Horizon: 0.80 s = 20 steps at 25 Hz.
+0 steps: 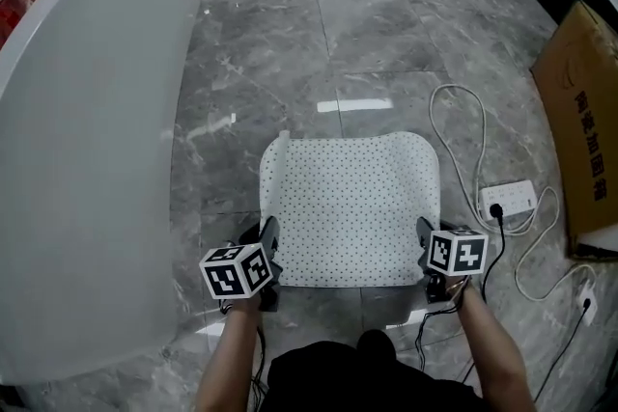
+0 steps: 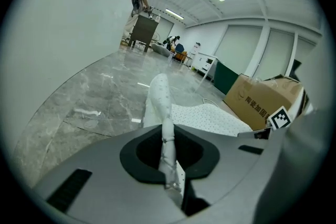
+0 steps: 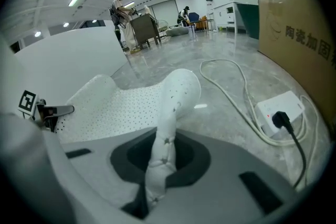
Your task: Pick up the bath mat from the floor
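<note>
Floor (image 1: 386, 34): grey veined stone tiles, glossy, with ceiling lights reflected in them.

White curved panel (image 1: 87, 159): stands along the floor's left side and fills the left of the head view.

Cardboard box (image 1: 579, 140): brown with printed characters, at the floor's right side, well apart from the panel.

Bath mat (image 1: 352, 207): white with small dark dots and rounded corners, on the floor between panel and box, nearer the box side. It is held by its near edge at both near corners. The two far corners curl upward. Whether the far edge touches the floor I cannot tell.

Left tongs (image 1: 271, 246): at the mat's near left corner. In the left gripper view the tongs (image 2: 167, 147) are narrow and clamped on a thin upright fold of the mat (image 2: 210, 115), which runs up between the jaws.

Right tongs (image 1: 425, 244): at the mat's near right corner. In the right gripper view the tongs (image 3: 159, 162) are narrow and pinch a bunched fold of the mat (image 3: 121, 107).

Power strip (image 1: 509, 199): white, on the floor between mat and box, just beside the mat's right edge.

White cable (image 1: 462, 116): loops on the floor beyond the strip.

Black plug (image 1: 496, 210): seated in the strip.
</note>
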Available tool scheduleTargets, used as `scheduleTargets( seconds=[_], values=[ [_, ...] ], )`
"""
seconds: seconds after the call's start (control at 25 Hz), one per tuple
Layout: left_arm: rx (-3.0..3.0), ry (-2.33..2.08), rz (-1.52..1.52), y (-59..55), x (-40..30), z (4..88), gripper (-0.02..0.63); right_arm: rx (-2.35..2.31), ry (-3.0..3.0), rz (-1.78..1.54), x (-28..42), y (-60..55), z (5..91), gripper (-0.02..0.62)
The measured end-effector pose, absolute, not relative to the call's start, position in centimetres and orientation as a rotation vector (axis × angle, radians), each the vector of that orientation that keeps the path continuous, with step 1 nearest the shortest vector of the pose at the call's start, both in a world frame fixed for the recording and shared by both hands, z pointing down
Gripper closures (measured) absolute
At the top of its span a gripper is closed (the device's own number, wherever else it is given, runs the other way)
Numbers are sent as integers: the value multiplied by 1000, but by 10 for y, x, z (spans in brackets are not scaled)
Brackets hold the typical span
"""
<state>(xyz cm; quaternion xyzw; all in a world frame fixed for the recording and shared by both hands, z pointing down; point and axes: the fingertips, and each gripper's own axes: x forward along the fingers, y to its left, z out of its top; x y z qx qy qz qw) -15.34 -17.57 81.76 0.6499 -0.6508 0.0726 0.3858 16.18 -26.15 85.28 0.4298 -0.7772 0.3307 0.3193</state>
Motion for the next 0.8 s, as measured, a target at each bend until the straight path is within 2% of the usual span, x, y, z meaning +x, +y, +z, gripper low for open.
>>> scheduleTargets(
  seconds=[0.24,0.8],
  values=[
    [1614,-1709,120,-173,-171,790,580,1077,-2112,927,144,-257,815,571],
    [1619,-1785,183,-152,-179,738,580,960,-2169,872,116,-257,757,571]
  ],
)
